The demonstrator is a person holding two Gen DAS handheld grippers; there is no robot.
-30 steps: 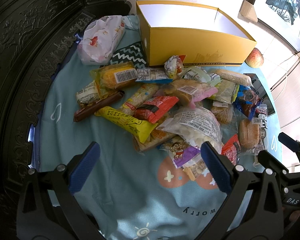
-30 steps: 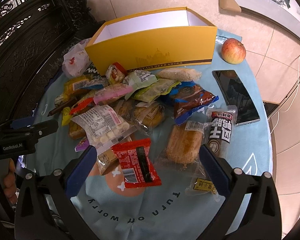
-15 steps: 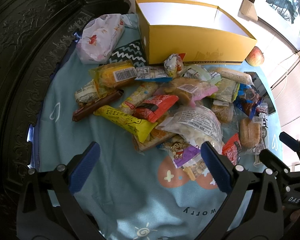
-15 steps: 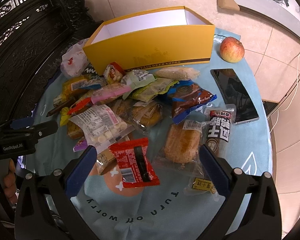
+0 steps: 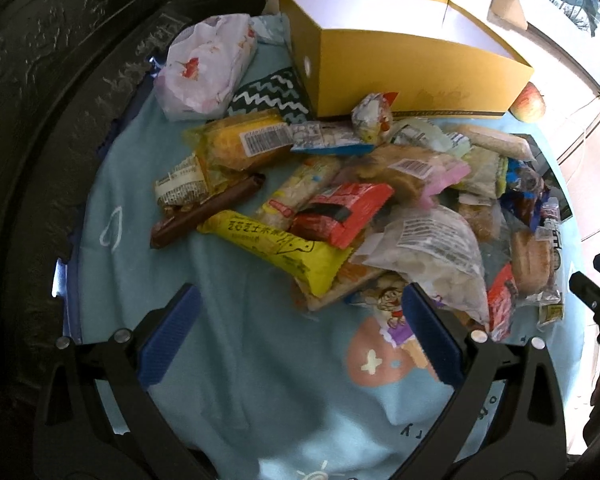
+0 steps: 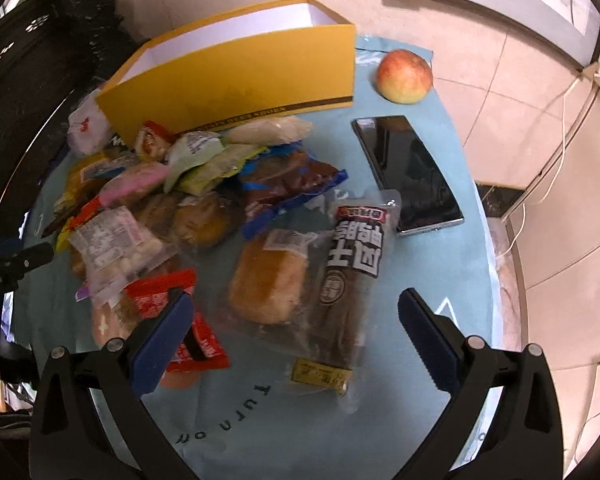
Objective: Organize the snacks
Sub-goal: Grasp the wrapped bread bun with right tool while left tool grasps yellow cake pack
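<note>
Snacks [image 5: 340, 208] lie heaped on the pale blue cloth [image 5: 240, 360] in front of my empty yellow box [image 6: 236, 76]. At the left, my left gripper [image 5: 300, 332] hangs spread wide over bare cloth, holding nothing. Further right, my right gripper [image 6: 296, 332] is likewise spread, over a bread pack [image 6: 268, 284] and dark sausage pack [image 6: 348, 280], perhaps not touching. A phone [image 6: 412, 172] and apple [image 6: 404, 76] sit rightmost.
</note>
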